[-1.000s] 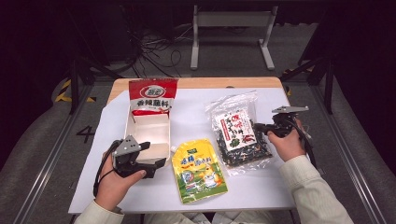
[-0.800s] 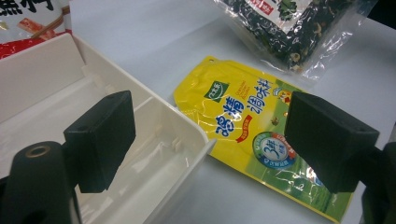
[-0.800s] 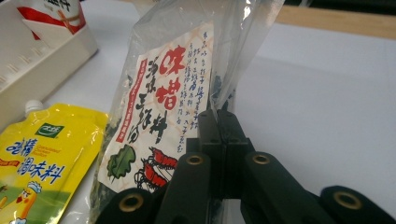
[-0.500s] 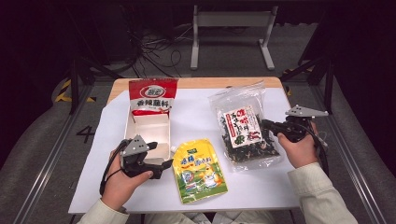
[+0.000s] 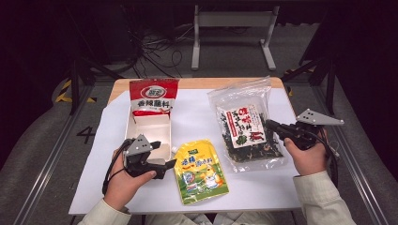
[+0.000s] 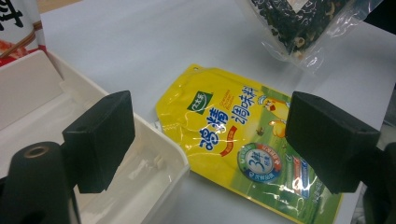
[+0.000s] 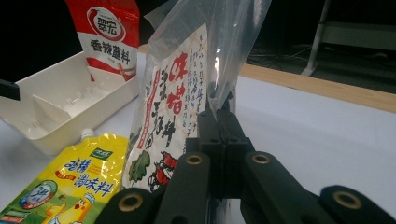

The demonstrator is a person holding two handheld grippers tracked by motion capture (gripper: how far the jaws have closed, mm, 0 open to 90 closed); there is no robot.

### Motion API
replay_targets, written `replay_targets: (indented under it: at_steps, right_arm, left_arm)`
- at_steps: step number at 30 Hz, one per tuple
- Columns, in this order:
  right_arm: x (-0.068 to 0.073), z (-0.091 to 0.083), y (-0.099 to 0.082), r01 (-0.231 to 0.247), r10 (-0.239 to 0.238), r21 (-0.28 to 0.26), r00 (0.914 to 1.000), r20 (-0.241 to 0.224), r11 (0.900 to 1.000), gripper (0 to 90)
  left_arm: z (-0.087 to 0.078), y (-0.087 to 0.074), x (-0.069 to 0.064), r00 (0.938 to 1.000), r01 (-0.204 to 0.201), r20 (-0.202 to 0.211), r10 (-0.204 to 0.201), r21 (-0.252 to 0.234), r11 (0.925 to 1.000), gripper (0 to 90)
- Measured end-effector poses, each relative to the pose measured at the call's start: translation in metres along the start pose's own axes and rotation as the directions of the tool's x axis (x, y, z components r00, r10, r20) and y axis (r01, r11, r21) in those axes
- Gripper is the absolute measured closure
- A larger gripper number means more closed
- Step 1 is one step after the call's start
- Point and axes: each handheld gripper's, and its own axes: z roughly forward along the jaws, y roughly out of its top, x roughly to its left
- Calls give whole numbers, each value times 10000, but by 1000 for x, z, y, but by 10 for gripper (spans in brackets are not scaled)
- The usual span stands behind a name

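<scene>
On the table's right side, my right gripper (image 5: 274, 127) pinches the seaweed bag's (image 5: 246, 126) edge, seemingly tilted up. My left gripper (image 5: 164, 165) gapes empty between white tray (image 5: 133, 123) and yellow pouch (image 5: 199, 171).

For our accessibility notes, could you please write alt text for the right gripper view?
The right tool is clamped shut on the edge of a clear bag of dried seaweed, holding it upright above a white table. To its left lie a yellow pouch and a white tray, with a red packet behind.
</scene>
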Motion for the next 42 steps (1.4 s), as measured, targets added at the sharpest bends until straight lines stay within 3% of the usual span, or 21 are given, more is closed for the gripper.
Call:
replay_targets:
  at_steps: [12,16,20,25,28,31,38,42]
  right_arm:
    - [14,-6,6,104,-119,-301,9987,-504,9995,898]
    - [22,-7,9,196,-228,-437,9971,-732,9989,898]
    - [28,-7,11,249,-292,-487,9956,-887,9985,897]
    - [37,-7,12,335,-418,-696,9916,-1224,9970,897]
    - [42,-7,13,371,-475,-782,9897,-1351,9962,897]
    - [47,-6,14,448,-569,-850,9876,-1464,9954,897]
    - [57,-5,15,599,-750,-932,9829,-1681,9938,895]
    - [61,-6,16,643,-827,-1059,9803,-1792,9923,896]
  left_arm:
    - [4,4,-1,9999,-3,123,4,-97,10000,154]
    - [8,7,-4,9997,92,250,-76,-671,9977,159]
    - [11,8,-5,9976,354,618,-303,-831,9959,126]
    - [18,12,-10,9970,-192,724,269,-1052,9943,112]
    - [22,14,-13,9956,-284,852,382,-1135,9931,113]
    - [25,16,-15,9950,-75,978,190,-1163,9932,116]
    - [36,20,-18,9865,370,1630,-168,-1215,9919,113]
    - [41,20,-16,9854,297,1703,-66,-1337,9906,114]
